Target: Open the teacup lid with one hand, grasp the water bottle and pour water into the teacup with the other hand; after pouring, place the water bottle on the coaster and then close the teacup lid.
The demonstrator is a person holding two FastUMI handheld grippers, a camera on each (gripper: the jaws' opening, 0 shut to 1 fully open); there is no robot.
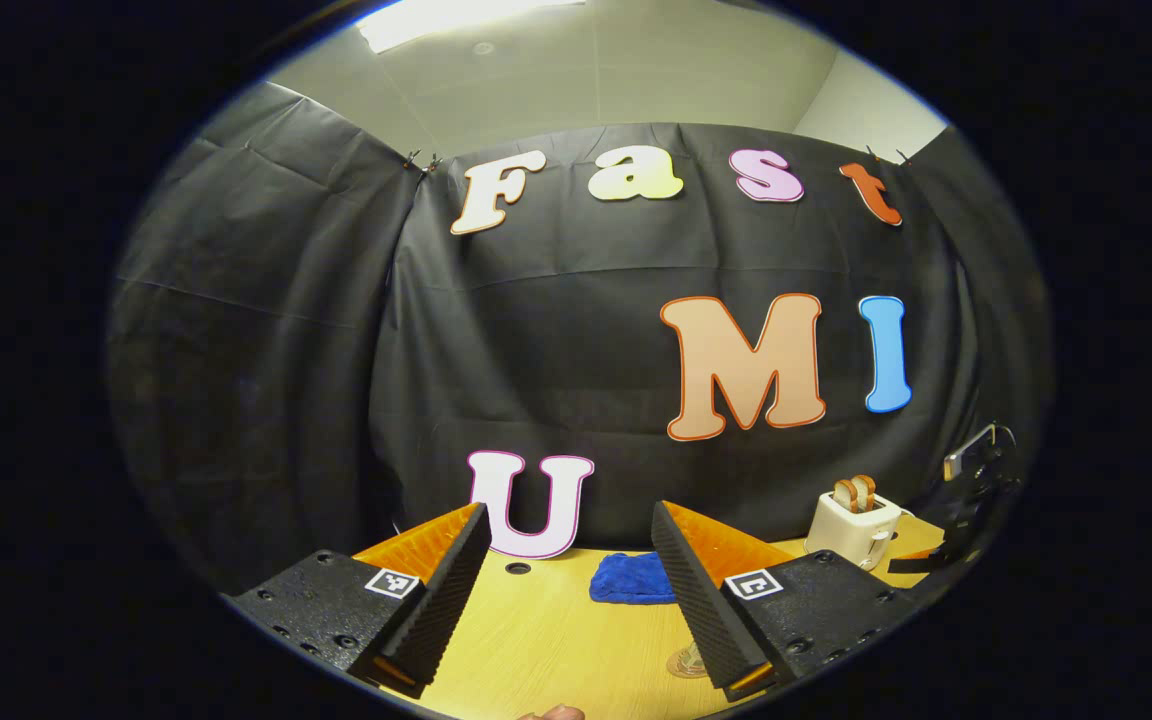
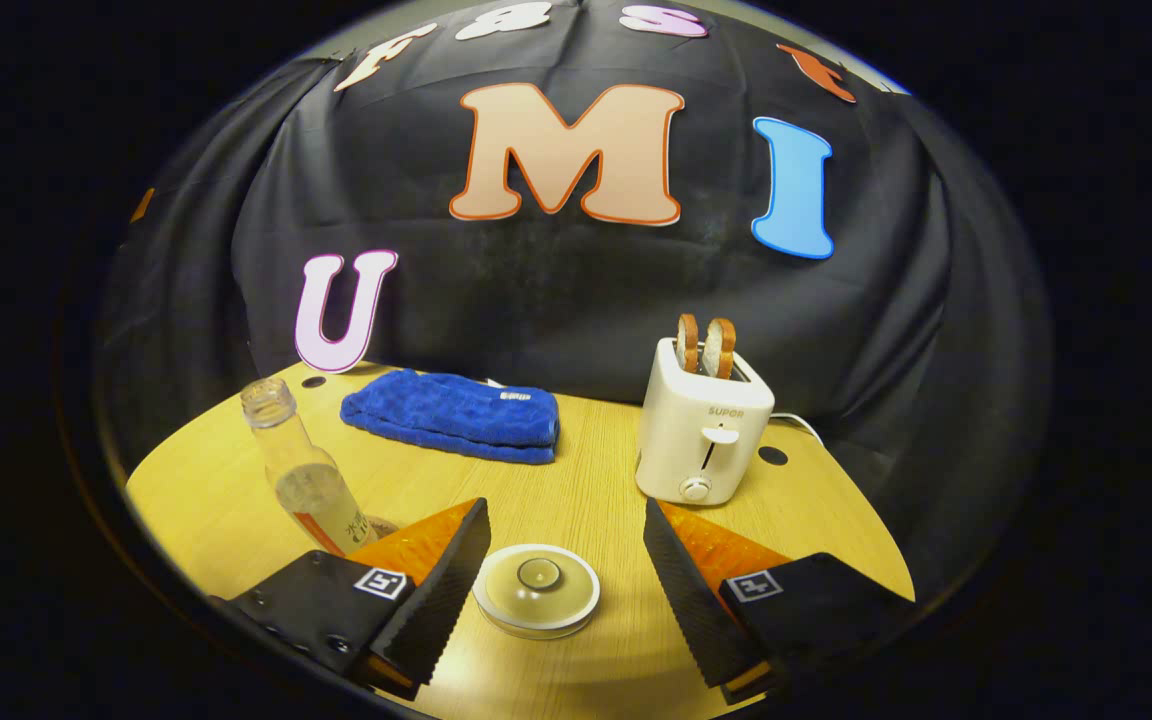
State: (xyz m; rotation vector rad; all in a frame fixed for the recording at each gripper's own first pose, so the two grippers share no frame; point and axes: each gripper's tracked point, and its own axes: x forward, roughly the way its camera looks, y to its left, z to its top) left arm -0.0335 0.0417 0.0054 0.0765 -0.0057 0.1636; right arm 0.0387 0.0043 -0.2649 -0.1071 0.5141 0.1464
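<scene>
In the right gripper view, the water bottle [image 2: 304, 470] stands uncapped at about nine o'clock on the wooden bench [image 2: 596, 480], its base partly behind that gripper's left finger, apparently on a coaster [image 2: 381, 523], though little of it shows. A folded blue cloth [image 2: 456, 412] lies at eleven o'clock. The right gripper [image 2: 566, 565] is spread wide and holds nothing; the lidded teacup [image 2: 537, 590] sits on the bench between its fingers, touched by neither. A white toaster [image 2: 701, 432] with two bread slices stands at one o'clock.

The left gripper view looks higher, toward the booth wall. The left gripper [image 1: 571, 590] is likewise spread open and empty above the bench [image 1: 546, 640], with the cloth [image 1: 633, 578] between its fingertips farther back and the toaster [image 1: 856, 528] at three o'clock.
</scene>
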